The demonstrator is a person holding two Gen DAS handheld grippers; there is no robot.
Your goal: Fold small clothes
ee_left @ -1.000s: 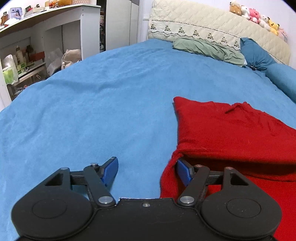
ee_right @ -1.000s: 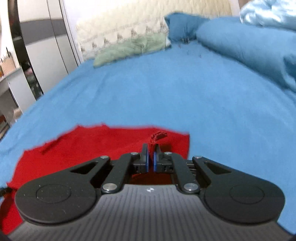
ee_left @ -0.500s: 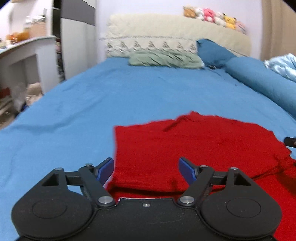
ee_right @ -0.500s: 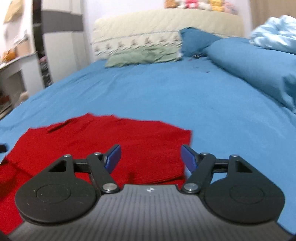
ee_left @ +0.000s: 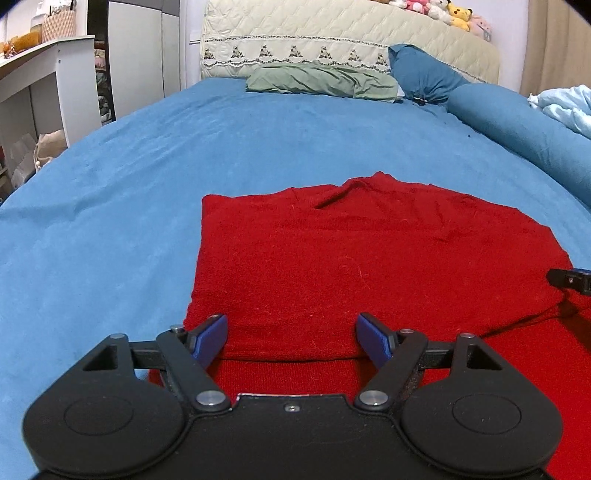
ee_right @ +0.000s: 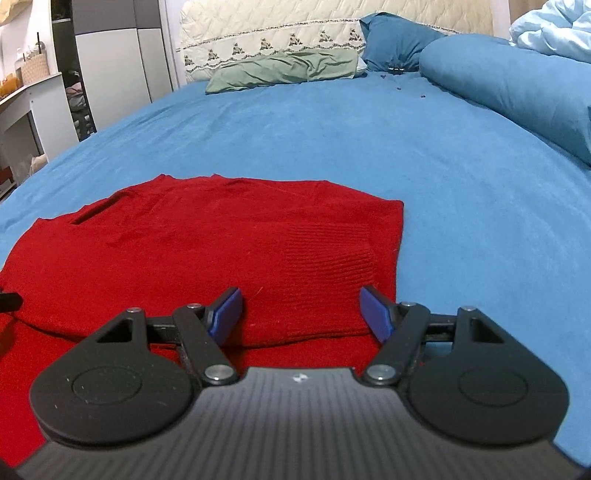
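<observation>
The left gripper (ee_left: 291, 341) is hovering low over the near left part of the sweater (ee_left: 369, 258), pointing toward the far end of the bed (ee_left: 129, 221). Its two blue pads (ee_left: 210, 338) are standing wide apart with nothing between them, just above the folded edge of the knit. The right gripper (ee_right: 301, 314) is hovering in the same way over the near right part of the sweater (ee_right: 184, 251), its pads (ee_right: 225, 314) likewise spread and gripping nothing. A dark tip of the right gripper is showing at the right edge of the left view (ee_left: 570, 280).

There is one sweater, red, lying flat on the blue bed with its near portion folded over so that a doubled edge is running across just in front of both grippers. A ribbed cuff (ee_right: 328, 258) is lying on top near the right side, and a dark slit-like fold (ee_right: 98, 213) is sitting toward the far left corner.

At the far end one green pillow (ee_left: 321, 79) is lying against the cream quilted headboard (ee_left: 332, 40), with one dark blue pillow (ee_left: 421, 72) to its right. One long blue bolster (ee_left: 517, 129) is running down the right side, and a pale blue duvet (ee_left: 565, 107) is bunched beyond it. Several plush toys (ee_left: 443, 13) are lining the top of the headboard; their count is unclear. A white shelf unit (ee_left: 40, 85) is standing on the left.

No writing or brand can be read anywhere.
</observation>
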